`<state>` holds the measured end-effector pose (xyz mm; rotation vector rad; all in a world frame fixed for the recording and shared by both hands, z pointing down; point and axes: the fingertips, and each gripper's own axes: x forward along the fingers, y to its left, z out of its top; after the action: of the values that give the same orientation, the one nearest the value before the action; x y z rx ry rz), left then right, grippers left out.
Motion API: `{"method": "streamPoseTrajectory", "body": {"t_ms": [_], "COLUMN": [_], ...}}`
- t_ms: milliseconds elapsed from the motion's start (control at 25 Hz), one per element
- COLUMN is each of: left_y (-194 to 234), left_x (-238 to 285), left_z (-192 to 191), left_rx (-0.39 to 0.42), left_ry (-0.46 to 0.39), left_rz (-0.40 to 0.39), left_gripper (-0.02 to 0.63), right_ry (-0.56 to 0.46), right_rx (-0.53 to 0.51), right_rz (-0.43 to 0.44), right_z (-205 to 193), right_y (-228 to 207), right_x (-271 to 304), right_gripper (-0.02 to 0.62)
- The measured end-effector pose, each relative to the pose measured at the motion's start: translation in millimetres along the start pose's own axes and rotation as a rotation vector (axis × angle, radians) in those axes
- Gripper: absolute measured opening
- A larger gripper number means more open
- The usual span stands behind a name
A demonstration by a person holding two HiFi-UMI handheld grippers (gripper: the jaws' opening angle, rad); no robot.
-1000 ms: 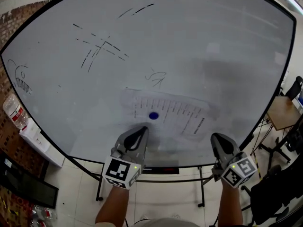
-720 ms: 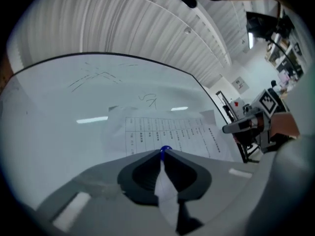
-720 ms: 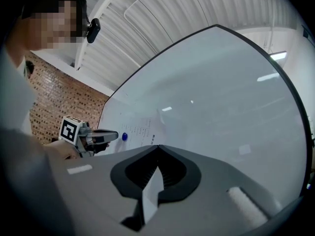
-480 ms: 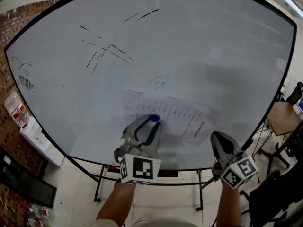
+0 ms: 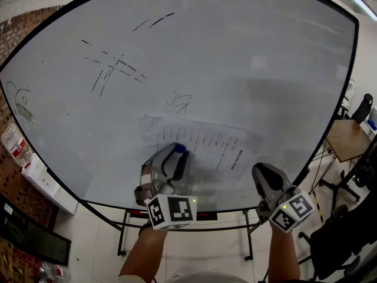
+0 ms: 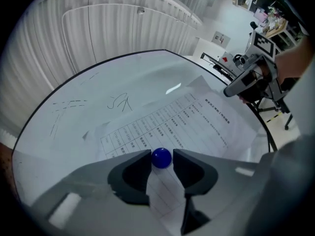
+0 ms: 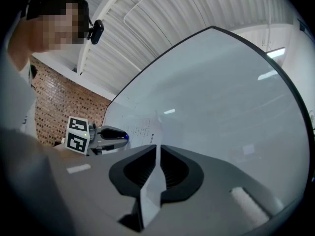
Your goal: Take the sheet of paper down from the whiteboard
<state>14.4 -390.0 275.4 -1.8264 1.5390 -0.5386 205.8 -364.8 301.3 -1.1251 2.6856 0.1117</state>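
Head view
- Board: a large white whiteboard with a black frame, with black marker scribbles in its upper left
- Paper: a white printed sheet of paper lies against the lower middle of the whiteboard
- Magnet: a small round blue magnet sits on the left part of the sheet
- Left tongs: tips at the magnet
- Right tongs: tips at the lower right of the sheet

Left gripper view
- Left tongs: jaws opening, with the blue magnet between the tips; a thin gap shows on each side of it
- Paper: the sheet is spread behind the jaws, its table of print facing out
- Right tongs: at the far edge of the sheet

Right gripper view
- Right tongs: jaws narrow and starting to open, with the edge of the sheet between the pads
- Paper: it runs edge-on from the jaws to the whiteboard
- Left tongs: against the sheet
- Background: a red brick wall beside the board
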Motion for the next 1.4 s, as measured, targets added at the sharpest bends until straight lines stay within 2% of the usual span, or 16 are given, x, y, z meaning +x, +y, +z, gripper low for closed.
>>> {"method": "streamPoseTrajectory", "body": {"t_ms": [80, 160, 240, 320, 360, 400, 440, 880, 1160, 1400], "left_y": [1, 2, 2, 2, 1, 1, 1, 0, -8, -23], "left_x": [0, 0, 0, 0, 0, 0, 0, 0, -22, -72], "left_z": [1, 3, 3, 2, 1, 1, 1, -1, -16, -74], "left_rx": [-0.016, -0.034, -0.04, -0.029, -0.026, -0.023, -0.017, -0.028, -0.143, -0.396], "left_ry": [-0.002, -0.007, -0.013, -0.018, -0.017, -0.015, -0.013, -0.013, -0.031, 0.024], "left_rz": [0.007, 0.011, 0.009, 0.004, -0.001, -0.006, -0.011, -0.032, -0.067, -0.124], "left_gripper": [0.142, 0.137, 0.137, 0.137, 0.135, 0.135, 0.133, 0.132, 0.132, 0.132], "right_ry": [0.022, 0.056, 0.083, 0.092, 0.092, 0.09, 0.088, 0.071, 0.078, 0.103], "right_rx": [0.015, 0.026, 0.036, 0.047, 0.05, 0.052, 0.056, 0.075, 0.1, 0.126], "right_rz": [0.022, 0.04, 0.059, 0.082, 0.091, 0.096, 0.1, 0.105, 0.076, 0.056], "right_z": [-8, -19, -28, -33, -34, -34, -34, -28, -36, -50], "right_y": [-1, -1, 2, 7, 8, 9, 10, 9, 4, 1], "right_x": [5, 11, 18, 23, 25, 25, 25, 24, 17, -1], "right_gripper": [0.133, 0.171, 0.173, 0.172, 0.148, 0.05, 0.009, 0.008, 0.008, 0.008]}}
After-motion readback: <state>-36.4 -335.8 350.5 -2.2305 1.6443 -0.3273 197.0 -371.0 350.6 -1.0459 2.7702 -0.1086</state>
